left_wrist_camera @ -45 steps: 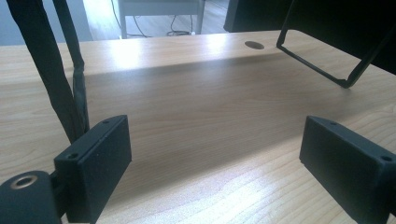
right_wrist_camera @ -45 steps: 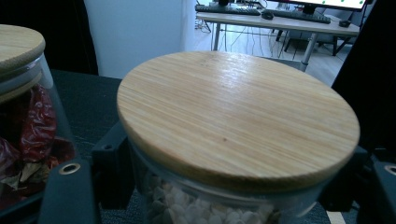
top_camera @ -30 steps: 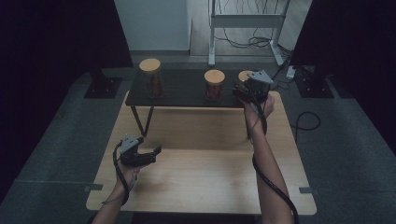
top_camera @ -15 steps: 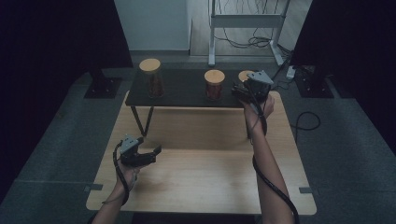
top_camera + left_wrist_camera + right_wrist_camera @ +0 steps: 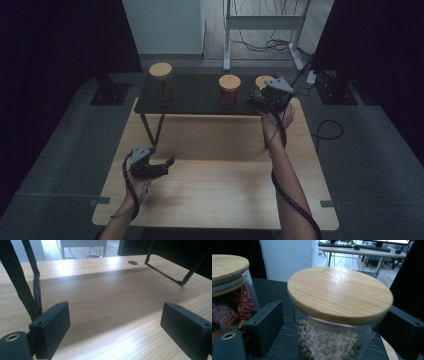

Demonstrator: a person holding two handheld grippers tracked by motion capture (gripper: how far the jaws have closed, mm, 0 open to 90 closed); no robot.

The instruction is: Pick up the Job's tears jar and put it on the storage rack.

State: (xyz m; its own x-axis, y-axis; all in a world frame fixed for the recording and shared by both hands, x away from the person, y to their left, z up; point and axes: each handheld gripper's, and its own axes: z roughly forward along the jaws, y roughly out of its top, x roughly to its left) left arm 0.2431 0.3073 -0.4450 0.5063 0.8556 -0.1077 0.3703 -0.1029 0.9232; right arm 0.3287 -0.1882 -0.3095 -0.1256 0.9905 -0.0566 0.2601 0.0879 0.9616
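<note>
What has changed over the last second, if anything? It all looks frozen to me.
Nothing visibly changed. The right gripper sits with its fingers on either side of the jar of pale beans on the dark shelf, not visibly clamped, and the left gripper rests open on the wooden table, just as before.

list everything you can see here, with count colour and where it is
jars: three, clear glass with pale wooden lids, in a row on the dark shelf; the right one holds pale beans, the middle one red contents
dark shelf: one, black, raised on thin legs at the table's far edge
table: one, light wood
desk frame: one, white, on the floor beyond
left gripper: one, black, open, low over the table's near left
right gripper: one, black, jaws either side of the right jar
forearms: two, entering from the bottom
</note>
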